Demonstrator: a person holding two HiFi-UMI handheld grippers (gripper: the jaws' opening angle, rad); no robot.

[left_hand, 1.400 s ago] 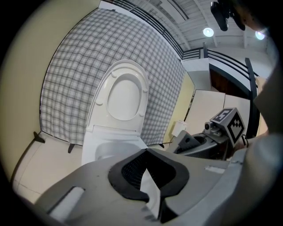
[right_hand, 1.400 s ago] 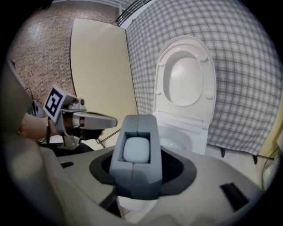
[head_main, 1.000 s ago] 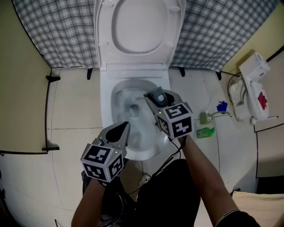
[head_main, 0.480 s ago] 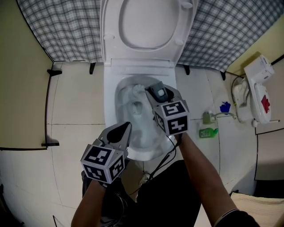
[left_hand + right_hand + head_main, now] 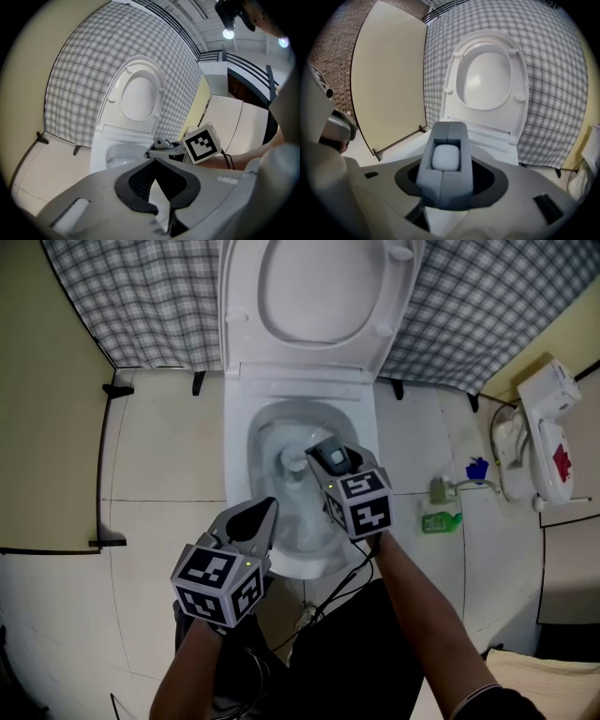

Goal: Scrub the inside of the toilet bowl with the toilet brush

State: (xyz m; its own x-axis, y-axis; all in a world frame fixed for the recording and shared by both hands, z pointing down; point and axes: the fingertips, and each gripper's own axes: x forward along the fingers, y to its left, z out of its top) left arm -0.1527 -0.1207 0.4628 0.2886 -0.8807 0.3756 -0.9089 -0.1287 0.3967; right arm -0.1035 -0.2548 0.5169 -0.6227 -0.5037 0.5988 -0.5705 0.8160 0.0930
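The white toilet (image 5: 238,460) stands with its lid (image 5: 314,287) up. My right gripper (image 5: 328,457) hangs over the right half of the bowl, shut on the grey handle of the toilet brush (image 5: 445,159). The brush's pale head (image 5: 293,462) sits down inside the bowl near the water. In the left gripper view the right gripper (image 5: 163,145) shows above the rim with its marker cube behind it. My left gripper (image 5: 265,512) waits at the bowl's front left edge, jaws together, holding nothing. The brush shaft is hidden behind the right gripper.
A checked cloth (image 5: 131,296) hangs behind the toilet. A beige panel (image 5: 47,427) on black feet (image 5: 117,390) stands to the left. On the floor at the right lie a green bottle (image 5: 433,520), a blue item (image 5: 472,466) and a white appliance (image 5: 539,427).
My right gripper has sunk lower over the bowl, and the brush head has gone down with it toward the middle. The left gripper has stayed where it was.
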